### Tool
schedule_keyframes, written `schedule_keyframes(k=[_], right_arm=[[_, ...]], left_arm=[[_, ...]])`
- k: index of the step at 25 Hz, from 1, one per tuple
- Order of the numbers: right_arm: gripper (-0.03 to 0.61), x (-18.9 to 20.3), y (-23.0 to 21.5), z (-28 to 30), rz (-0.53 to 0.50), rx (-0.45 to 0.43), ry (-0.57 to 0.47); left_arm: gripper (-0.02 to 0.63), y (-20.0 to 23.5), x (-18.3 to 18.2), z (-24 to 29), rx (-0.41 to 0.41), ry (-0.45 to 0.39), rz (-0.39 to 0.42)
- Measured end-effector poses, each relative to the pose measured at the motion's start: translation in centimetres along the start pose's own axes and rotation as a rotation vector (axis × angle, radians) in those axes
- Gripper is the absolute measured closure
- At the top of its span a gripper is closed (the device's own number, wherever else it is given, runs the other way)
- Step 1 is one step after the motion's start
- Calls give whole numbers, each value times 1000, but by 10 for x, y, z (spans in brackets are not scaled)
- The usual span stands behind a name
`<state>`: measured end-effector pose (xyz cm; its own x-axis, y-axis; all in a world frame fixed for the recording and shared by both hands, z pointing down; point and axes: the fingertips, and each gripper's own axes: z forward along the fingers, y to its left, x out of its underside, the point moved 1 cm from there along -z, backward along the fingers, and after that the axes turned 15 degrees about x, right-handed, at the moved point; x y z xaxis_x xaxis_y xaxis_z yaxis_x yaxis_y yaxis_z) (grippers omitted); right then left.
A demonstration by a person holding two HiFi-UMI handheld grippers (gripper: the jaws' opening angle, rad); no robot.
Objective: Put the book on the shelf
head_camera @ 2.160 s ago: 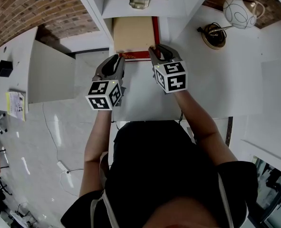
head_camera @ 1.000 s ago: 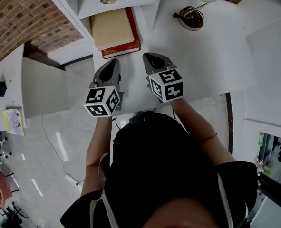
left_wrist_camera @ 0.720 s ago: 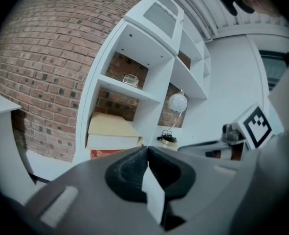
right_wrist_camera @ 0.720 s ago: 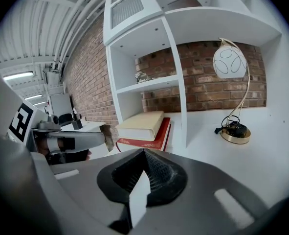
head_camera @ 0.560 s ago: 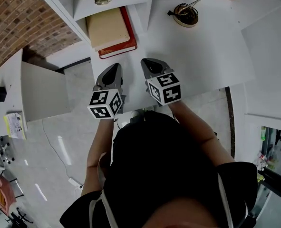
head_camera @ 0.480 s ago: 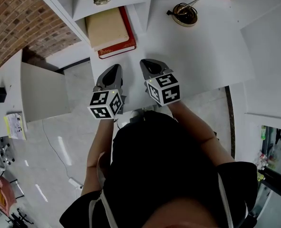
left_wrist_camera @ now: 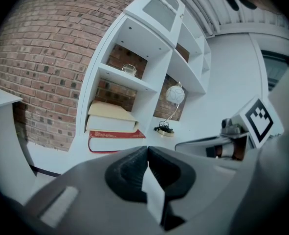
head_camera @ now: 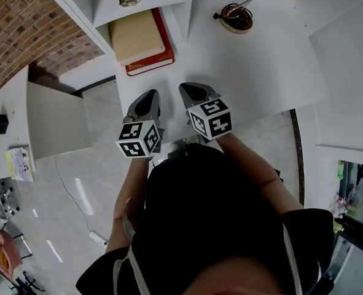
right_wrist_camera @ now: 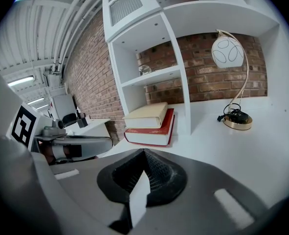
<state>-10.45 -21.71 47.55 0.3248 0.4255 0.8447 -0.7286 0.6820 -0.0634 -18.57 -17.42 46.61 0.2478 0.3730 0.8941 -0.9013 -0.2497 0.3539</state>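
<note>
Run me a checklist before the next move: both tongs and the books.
1. The left tongs shut and empty: ok.
2. The right tongs shut and empty: ok.
3. The red book flat in the bottom compartment of the shelf: ok.
4. The cream book stacked on the red book: ok.
5. Both tongs apart from the books: ok.
6. Books pushed fully in: cannot tell.

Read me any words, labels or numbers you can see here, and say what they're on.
No readable text.
Yellow leaflet at the far left: print too small.
Red hardcover book and cream book above it: no title showing.
Black-and-white marker cubes: square patterns only.
</note>
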Motion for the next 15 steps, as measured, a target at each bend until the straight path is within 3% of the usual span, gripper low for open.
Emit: schedule_keyframes(k=[15], right_arm=[[583, 14, 4, 1, -22, -4, 39]], left_arm=[[606, 0, 9, -3, -3, 17, -30]])
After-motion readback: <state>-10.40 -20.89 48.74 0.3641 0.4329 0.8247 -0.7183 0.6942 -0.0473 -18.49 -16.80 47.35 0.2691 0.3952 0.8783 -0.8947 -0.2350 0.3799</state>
